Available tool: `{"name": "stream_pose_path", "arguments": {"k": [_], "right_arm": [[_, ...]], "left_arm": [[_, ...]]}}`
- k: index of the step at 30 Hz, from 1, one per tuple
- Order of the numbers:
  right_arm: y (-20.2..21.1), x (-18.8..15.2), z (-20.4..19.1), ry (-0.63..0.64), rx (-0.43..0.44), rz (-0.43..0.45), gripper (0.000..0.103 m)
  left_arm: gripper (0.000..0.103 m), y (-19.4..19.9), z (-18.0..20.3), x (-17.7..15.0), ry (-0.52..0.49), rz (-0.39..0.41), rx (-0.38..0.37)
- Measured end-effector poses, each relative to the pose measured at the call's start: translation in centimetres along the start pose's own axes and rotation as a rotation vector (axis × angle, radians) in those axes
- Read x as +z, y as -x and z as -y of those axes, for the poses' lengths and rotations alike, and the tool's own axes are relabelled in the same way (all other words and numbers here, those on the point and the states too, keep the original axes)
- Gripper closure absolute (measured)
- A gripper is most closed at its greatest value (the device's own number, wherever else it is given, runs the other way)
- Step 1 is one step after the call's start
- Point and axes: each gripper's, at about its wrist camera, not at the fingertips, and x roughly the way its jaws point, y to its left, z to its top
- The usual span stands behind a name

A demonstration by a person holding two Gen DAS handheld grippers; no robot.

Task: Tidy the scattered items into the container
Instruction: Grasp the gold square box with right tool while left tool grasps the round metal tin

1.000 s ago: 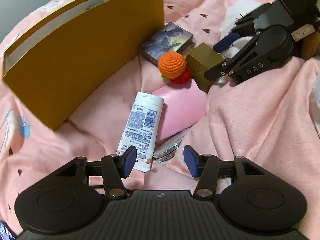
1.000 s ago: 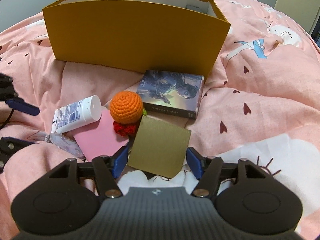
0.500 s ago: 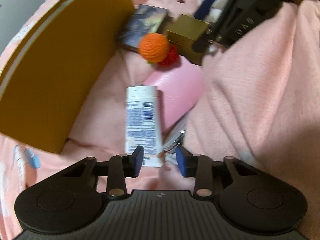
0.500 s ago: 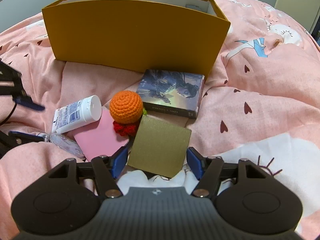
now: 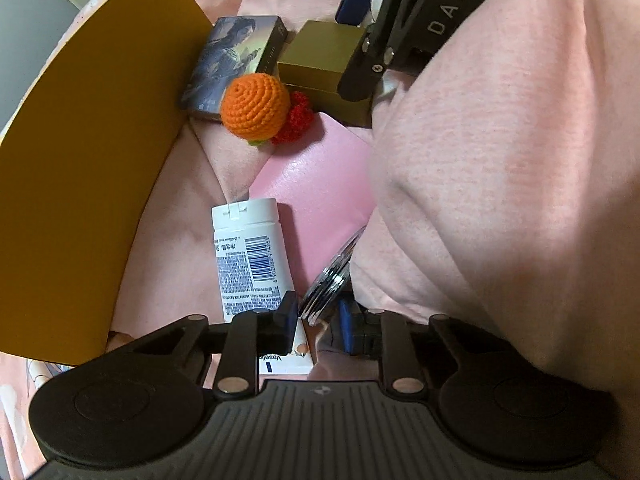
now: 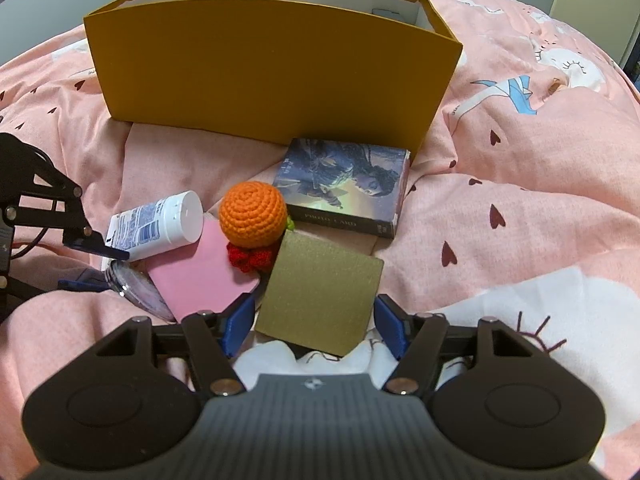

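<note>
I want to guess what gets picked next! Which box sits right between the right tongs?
The gold box. It lies between the open right tongs, while the picture card box sits farther back against the big yellow container.

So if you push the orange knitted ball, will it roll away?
Probably a little. The orange crochet ball is round, but its yarn looks soft and grippy, and it leans against a red crochet piece on rumpled pink bedding, so likely stops quickly.

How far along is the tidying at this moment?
Hardly begun. Something small shows inside the box, too hidden to identify. In hand: the left hand-held gripper straddles the round compact; whether it grips is unclear. The right hand-held gripper sits open around the gold box. Still out: lotion tube, pink pad, crochet orange, card box.
</note>
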Motion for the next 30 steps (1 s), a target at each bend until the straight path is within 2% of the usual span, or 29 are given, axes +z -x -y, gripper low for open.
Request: {"name": "stream_pose_path", "arguments": {"k": [2,14,18,23,30], "right_arm": [[0.0,0.0,0.0,0.001,0.0,0.0,0.034],[0.0,-0.1,0.8,-0.042,0.023,0.005,0.036],[0.0,0.2,1.2,-0.056,0.037,0.002,0.037],[-0.2,0.4,1.4,-0.056,0.046,-0.008,0.036],[-0.6,0.5,1.3,-0.047,0.052,-0.02,0.035]], "left_arm": [[0.078,0.2,-0.3,-0.3,0.022,0.013,0.0],[0.082,2.1,-4.4,-2.2,0.321,0.065,-0.108],[0.083,2.8,-4.9,-2.1,0.374,0.076,-0.118],[0.084,3.1,-4.4,-1.8,0.322,0.087,-0.132],[0.084,2.1,-3.3,-0.1,0.134,0.073,-0.126]]}}
